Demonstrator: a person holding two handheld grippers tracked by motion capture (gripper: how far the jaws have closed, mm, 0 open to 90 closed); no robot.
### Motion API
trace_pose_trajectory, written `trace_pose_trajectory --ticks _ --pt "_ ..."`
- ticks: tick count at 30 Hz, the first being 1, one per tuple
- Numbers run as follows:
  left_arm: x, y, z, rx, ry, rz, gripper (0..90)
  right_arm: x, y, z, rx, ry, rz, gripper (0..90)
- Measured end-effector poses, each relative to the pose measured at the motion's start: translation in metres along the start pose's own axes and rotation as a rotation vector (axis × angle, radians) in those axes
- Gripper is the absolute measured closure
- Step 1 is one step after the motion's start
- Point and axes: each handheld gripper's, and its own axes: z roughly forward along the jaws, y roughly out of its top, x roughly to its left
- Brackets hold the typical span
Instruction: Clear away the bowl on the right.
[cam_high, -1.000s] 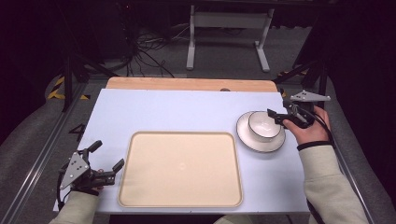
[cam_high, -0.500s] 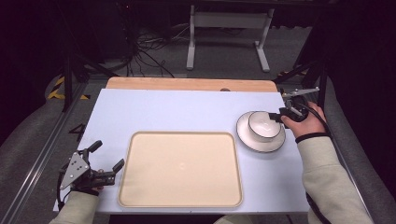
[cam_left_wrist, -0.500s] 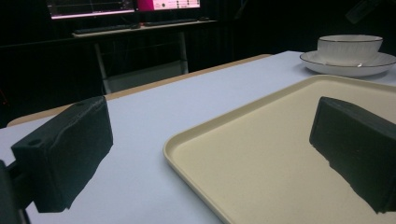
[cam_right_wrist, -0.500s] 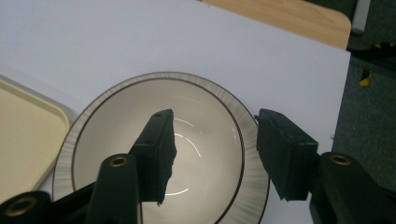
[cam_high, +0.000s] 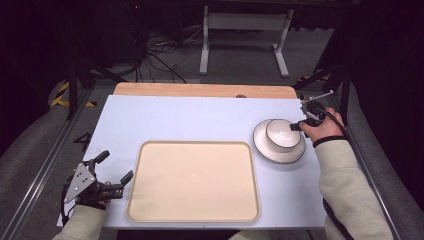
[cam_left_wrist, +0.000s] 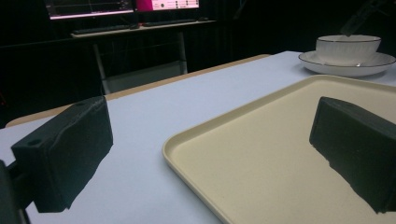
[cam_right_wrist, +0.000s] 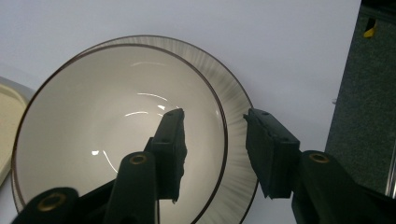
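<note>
A white bowl (cam_high: 279, 132) (cam_left_wrist: 348, 46) (cam_right_wrist: 116, 130) stands on a white plate (cam_high: 280, 152) (cam_right_wrist: 233, 107) at the table's right. My right gripper (cam_high: 296, 125) (cam_right_wrist: 215, 116) reaches it from the right. One jaw is inside the bowl and the other outside over the plate, with the rim between them. The jaws have just been closing, but a gap shows on each side of the bowl wall. A beige tray (cam_high: 192, 180) (cam_left_wrist: 280, 154) lies empty in the middle. My left gripper (cam_high: 115, 166) (cam_left_wrist: 210, 121) rests open at the tray's left edge, holding nothing.
The tray and plate lie on a pale table mat (cam_high: 175, 120), with a wooden strip (cam_high: 200, 90) along its far edge. The table's right edge runs close behind my right hand. A metal stand (cam_high: 242, 30) and cables are on the floor beyond.
My right gripper has come in leftward and down over the bowl's rim, and its jaws have narrowed around the wall. The left gripper has stayed where it was.
</note>
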Motion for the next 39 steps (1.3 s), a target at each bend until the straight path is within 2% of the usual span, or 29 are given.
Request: trace_pose_trajectory --ticks 9,13,18,22,23,25,28,33,39 --pt "0.0 0.0 0.0 0.0 0.001 0.001 0.1 -0.007 -0.006 0.014 0.056 0.036 0.065 63.8" --pt "0.0 0.0 0.0 -0.001 0.001 0.003 0.1 -0.007 -0.009 0.02 0.077 0.069 0.116 67.4" --pt "0.0 0.0 0.0 -0.001 0.0 0.005 0.1 -0.008 -0.01 0.025 0.119 0.072 0.149 74.4" --pt "0.0 0.0 0.0 0.0 0.0 0.005 0.1 -0.011 -0.011 0.028 0.138 0.066 0.21 81.2" --pt "0.0 0.0 0.0 -0.001 0.0 0.005 0.1 -0.011 -0.011 0.028 0.138 0.066 0.21 81.2" --pt "0.0 0.0 0.0 -0.001 0.0 0.005 0.1 -0.011 -0.01 0.029 0.136 0.065 0.239 82.6" --pt "0.0 0.0 0.0 -0.001 0.0 0.004 0.1 -0.009 -0.009 0.029 0.14 0.047 0.244 83.4" --pt "0.0 0.0 0.0 -0.001 0.0 0.004 0.1 -0.008 -0.009 0.029 0.141 0.043 0.257 83.5" --pt "0.0 0.0 0.0 -0.001 0.002 0.004 0.1 -0.008 -0.009 0.024 0.109 0.057 0.304 83.2"
